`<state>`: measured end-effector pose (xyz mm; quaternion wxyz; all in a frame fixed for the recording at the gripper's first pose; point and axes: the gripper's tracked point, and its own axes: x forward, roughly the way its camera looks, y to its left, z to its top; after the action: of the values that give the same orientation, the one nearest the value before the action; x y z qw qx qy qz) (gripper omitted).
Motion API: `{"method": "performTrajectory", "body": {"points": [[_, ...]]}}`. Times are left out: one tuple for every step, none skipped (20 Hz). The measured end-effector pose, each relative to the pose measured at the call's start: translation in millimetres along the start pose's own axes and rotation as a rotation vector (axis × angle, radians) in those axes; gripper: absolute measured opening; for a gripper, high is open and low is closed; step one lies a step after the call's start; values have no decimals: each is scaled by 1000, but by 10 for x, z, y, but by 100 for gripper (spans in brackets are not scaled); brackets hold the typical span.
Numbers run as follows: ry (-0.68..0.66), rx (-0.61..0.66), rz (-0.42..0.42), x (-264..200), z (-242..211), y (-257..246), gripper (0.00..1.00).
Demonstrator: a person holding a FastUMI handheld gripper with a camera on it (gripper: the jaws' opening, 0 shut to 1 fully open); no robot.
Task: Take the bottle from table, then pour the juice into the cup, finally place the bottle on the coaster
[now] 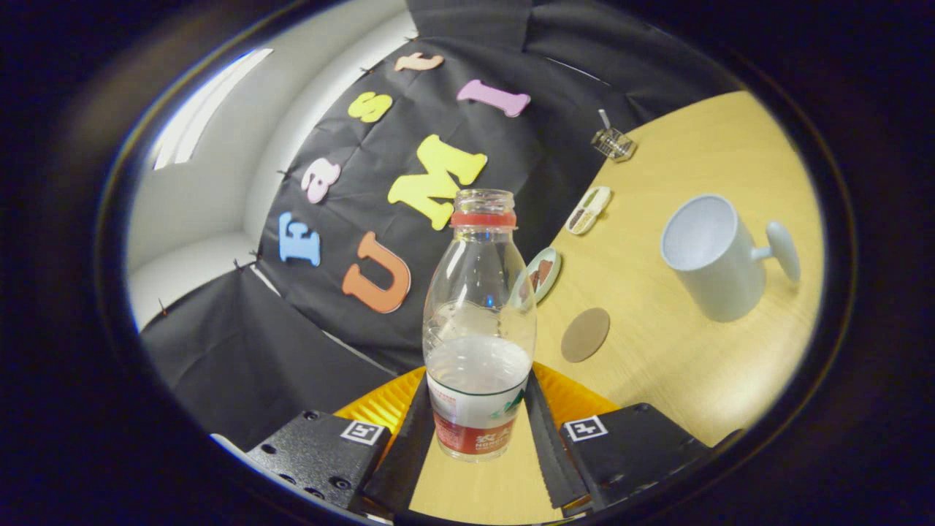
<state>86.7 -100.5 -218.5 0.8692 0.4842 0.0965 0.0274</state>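
A clear plastic bottle (pixel 478 329) with a red neck ring, no cap and a red-and-white label stands between my fingers, partly filled with liquid. My gripper (pixel 478 416) is shut on the bottle, both pads pressing its labelled lower part. The whole view is tilted, so the table (pixel 701 380) slants. A white cup (pixel 712 256) with a handle sits empty beyond my fingers to the right. A round brown coaster (pixel 585 334) lies flat on the table just ahead of my right finger, between the bottle and the cup.
A small round dish (pixel 542 274) lies behind the bottle by the black cloth wall. Further along the wall sit an oval dish (pixel 589 210) and a small glass jar (pixel 612 143). The wooden table stretches right past the cup.
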Motion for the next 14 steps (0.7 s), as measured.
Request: {"method": "performTrajectory", "body": {"points": [[-7, 42, 8, -17, 34, -11, 75], [-19, 79, 15, -21, 64, -15, 75], [-24, 111, 16, -2, 87, -35, 75], [-26, 140, 20, -4, 89, -58, 75], [-20, 168, 23, 5, 85, -75, 74], [-21, 194, 27, -16, 80, -87, 74], [-30, 224, 34, 37, 78, -96, 75], [-31, 259, 39, -17, 90, -82, 74], [-34, 292, 45, -18, 84, -82, 74], [-37, 321, 45, -8, 80, -102, 74], [-37, 344, 42, 3, 61, -111, 74], [-37, 364, 41, 11, 82, -110, 74], [-40, 381, 46, 31, 92, -110, 74], [-43, 399, 51, 1, 82, -114, 74]]}}
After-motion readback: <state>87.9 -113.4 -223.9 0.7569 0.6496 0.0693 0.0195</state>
